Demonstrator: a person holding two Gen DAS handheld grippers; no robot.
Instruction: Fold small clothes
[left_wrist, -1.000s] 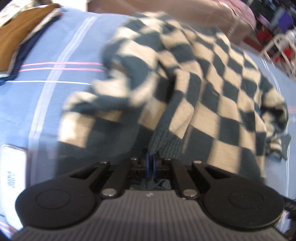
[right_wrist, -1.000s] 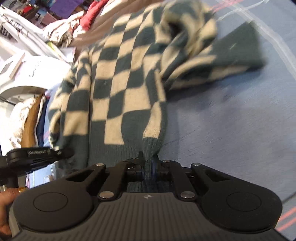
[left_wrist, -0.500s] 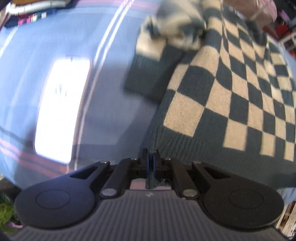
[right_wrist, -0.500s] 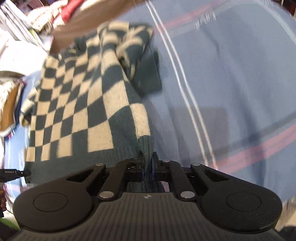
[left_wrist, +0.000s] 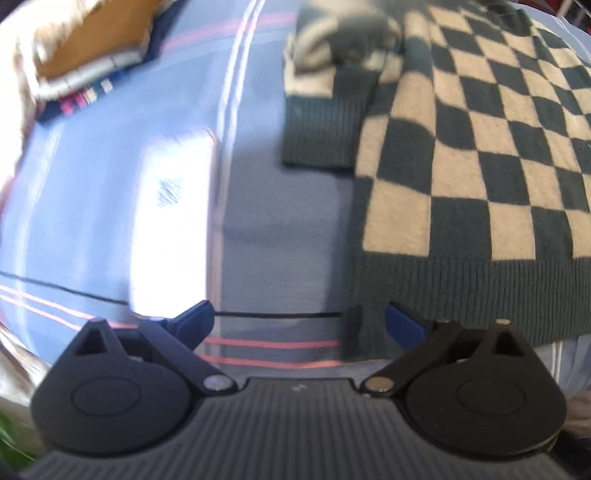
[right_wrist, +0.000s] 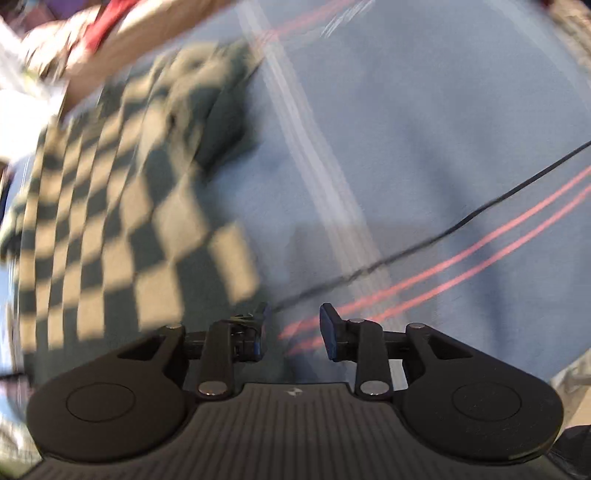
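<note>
Left wrist view: a white rectangular object (left_wrist: 171, 225) lies on a blue striped sheet (left_wrist: 280, 236). It carries a small dark mark, possibly printed text, too blurred to read. The left gripper (left_wrist: 299, 319) points forward low over the sheet, its blue-tipped fingers (left_wrist: 400, 326) spread wide apart and holding nothing. A checkered sweater (left_wrist: 476, 162), dark green and cream, lies flat on the sheet to the right. Its ribbed hem (left_wrist: 461, 291) runs just beside the right fingertip. A sleeve with a ribbed cuff (left_wrist: 325, 129) is bunched at the sweater's left edge. A pile of folded clothes (left_wrist: 85, 55) sits at the far left.

Right wrist view: this picture is smeared by motion. No writing is legible. The right gripper (right_wrist: 291, 326) also stands parted, with nothing between its fingers (right_wrist: 328, 328), tilted over the same sheet with its pink lines (right_wrist: 461, 262). The sweater spreads to the left, its hem near the left fingertip. A thin dark cord (right_wrist: 461, 221) crosses the sheet.
</note>
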